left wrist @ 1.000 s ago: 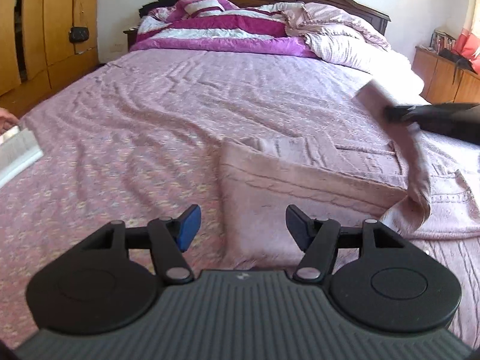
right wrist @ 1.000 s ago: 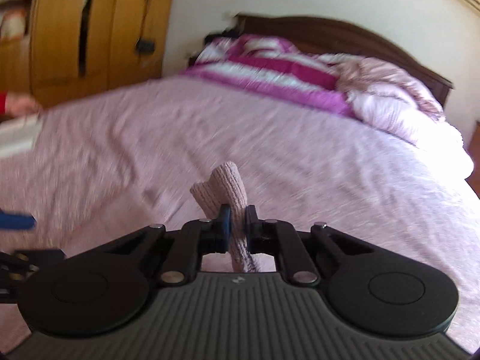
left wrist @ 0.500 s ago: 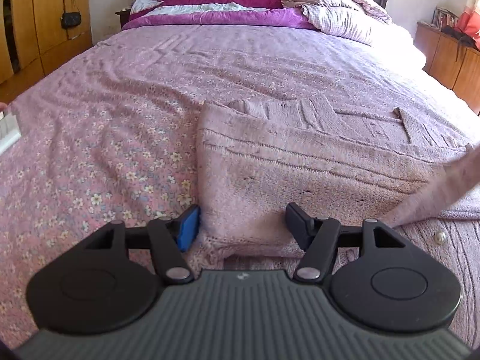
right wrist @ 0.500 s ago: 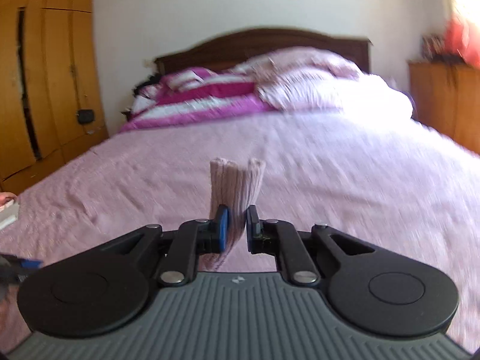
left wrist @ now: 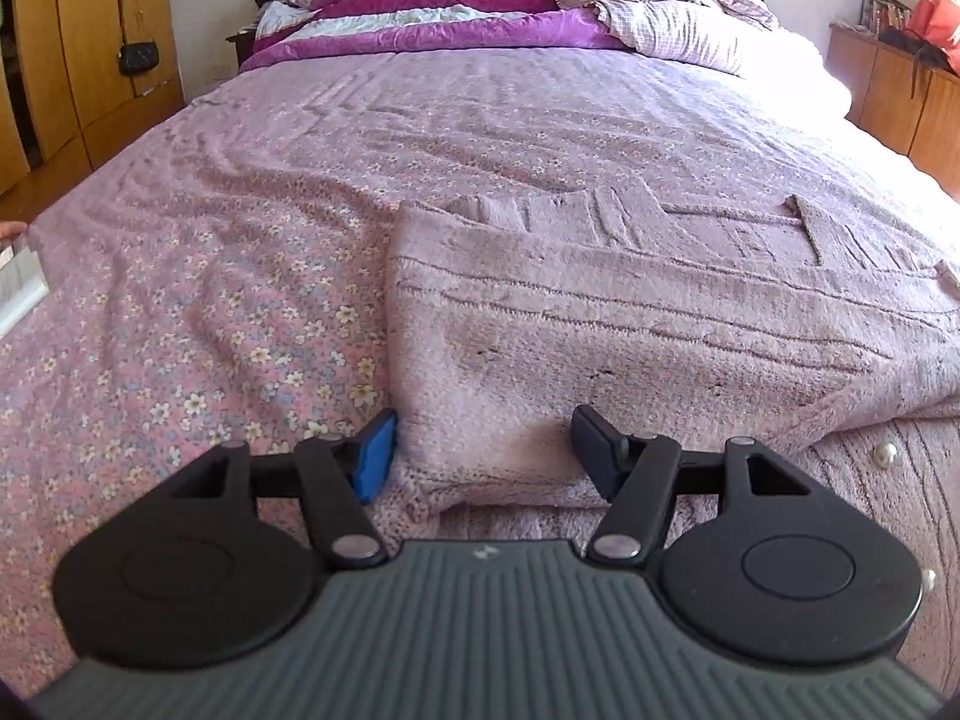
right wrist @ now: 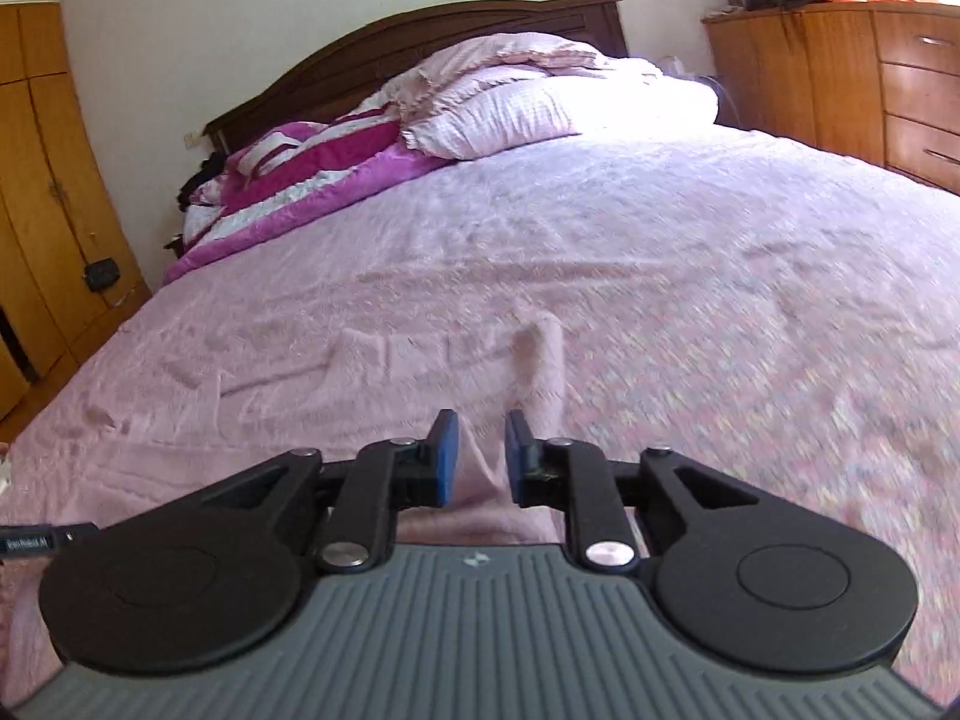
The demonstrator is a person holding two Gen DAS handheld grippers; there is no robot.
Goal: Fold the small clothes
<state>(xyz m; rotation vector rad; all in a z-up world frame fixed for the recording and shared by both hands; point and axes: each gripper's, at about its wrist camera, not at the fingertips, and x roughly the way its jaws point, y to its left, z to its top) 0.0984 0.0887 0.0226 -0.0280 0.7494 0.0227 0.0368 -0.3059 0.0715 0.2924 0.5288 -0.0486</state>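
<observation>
A pale pink knitted cardigan [left wrist: 630, 324] lies flat on the floral bedspread [left wrist: 210, 312], with a sleeve folded across its body and pearl buttons at the right. My left gripper [left wrist: 483, 450] is open, low over the cardigan's near left edge, with a fold of knit between the jaws. In the right wrist view the cardigan [right wrist: 384, 372] lies blurred ahead. My right gripper [right wrist: 478, 456] is open a little, and the sleeve [right wrist: 534, 360] lies between and beyond the fingers, resting on the garment.
A heap of magenta and white quilts [left wrist: 432, 6] and pillows [right wrist: 540, 108] fills the head of the bed. A wooden wardrobe [left wrist: 66, 60] stands left and a wooden dresser [right wrist: 852, 78] right. A white object [left wrist: 18, 282] lies at the bed's left edge.
My right gripper carried the sleeve across the cardigan, lowered it and opened off it. My left gripper came down onto the cardigan's near edge and stayed open.
</observation>
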